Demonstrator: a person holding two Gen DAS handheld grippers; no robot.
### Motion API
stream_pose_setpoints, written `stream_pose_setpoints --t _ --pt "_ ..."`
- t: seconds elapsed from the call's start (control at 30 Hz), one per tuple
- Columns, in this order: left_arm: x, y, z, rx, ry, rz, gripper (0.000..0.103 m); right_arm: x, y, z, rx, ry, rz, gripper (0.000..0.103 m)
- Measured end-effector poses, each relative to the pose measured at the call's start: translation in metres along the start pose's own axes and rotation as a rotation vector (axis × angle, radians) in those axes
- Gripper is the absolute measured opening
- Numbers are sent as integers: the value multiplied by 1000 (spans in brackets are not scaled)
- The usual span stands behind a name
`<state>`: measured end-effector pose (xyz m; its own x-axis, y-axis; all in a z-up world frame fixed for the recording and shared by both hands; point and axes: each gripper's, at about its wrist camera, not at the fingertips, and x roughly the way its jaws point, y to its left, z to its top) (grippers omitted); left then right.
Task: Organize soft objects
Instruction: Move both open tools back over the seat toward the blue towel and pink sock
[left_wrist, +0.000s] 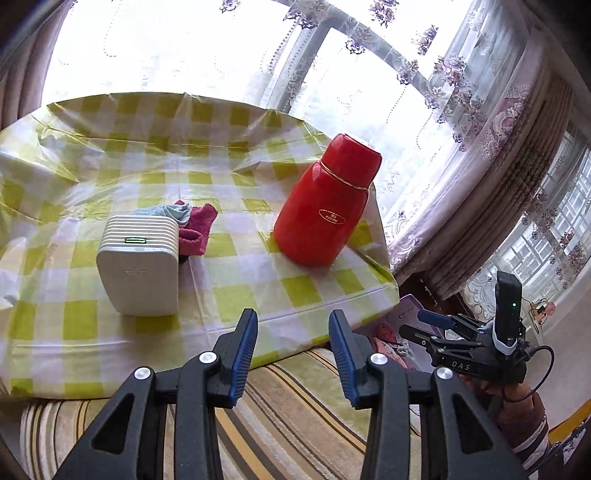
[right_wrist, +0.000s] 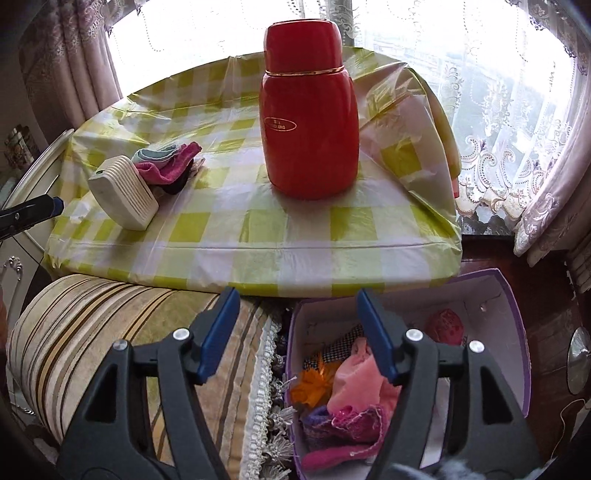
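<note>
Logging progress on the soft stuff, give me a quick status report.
Left gripper and right gripper open, empty. Cloth pile on table behind white device. Box holds soft items.

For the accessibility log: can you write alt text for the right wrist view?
The open right gripper hovers over a purple box of soft fabric items, beside a striped cushion. Beyond, a checked table holds a red flask, a white ribbed device and small cloths.
</note>
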<state>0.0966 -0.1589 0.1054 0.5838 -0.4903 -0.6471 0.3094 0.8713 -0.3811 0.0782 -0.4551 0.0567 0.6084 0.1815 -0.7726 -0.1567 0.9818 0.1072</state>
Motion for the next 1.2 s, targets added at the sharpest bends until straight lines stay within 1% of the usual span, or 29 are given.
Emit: stream_pose_setpoints --t 0.23,0.33,0.47,0.53,0.63,0.73,0.83,0.93,1.07,1.2 --pt "-27 74 25 -110 -76 50 52 24 43 36 -58 -1 57 71" --pt "-32 100 38 -132 -89 76 54 37 60 51 -76 3 80 71" --pt "-28 134 58 -173 -92 78 58 56 77 70 -81 12 111 71" --pt "-21 153 66 -205 -81 57 58 67 84 79 -80 16 123 71" --pt "-5 178 76 -258 -39 29 58 82 92 91 -69 26 141 71" --pt "14 205 84 -330 -2 -35 58 94 100 104 -69 26 151 71" --pt "31 228 89 -403 17 -94 58 110 107 116 -64 34 165 71" --pt "53 245 92 -462 56 -159 58 126 113 125 -48 43 189 71" --pt "84 258 92 -512 119 -213 58 151 119 136 -7 59 225 71" --pt "111 269 90 -544 175 -251 58 172 126 145 19 76 277 71"
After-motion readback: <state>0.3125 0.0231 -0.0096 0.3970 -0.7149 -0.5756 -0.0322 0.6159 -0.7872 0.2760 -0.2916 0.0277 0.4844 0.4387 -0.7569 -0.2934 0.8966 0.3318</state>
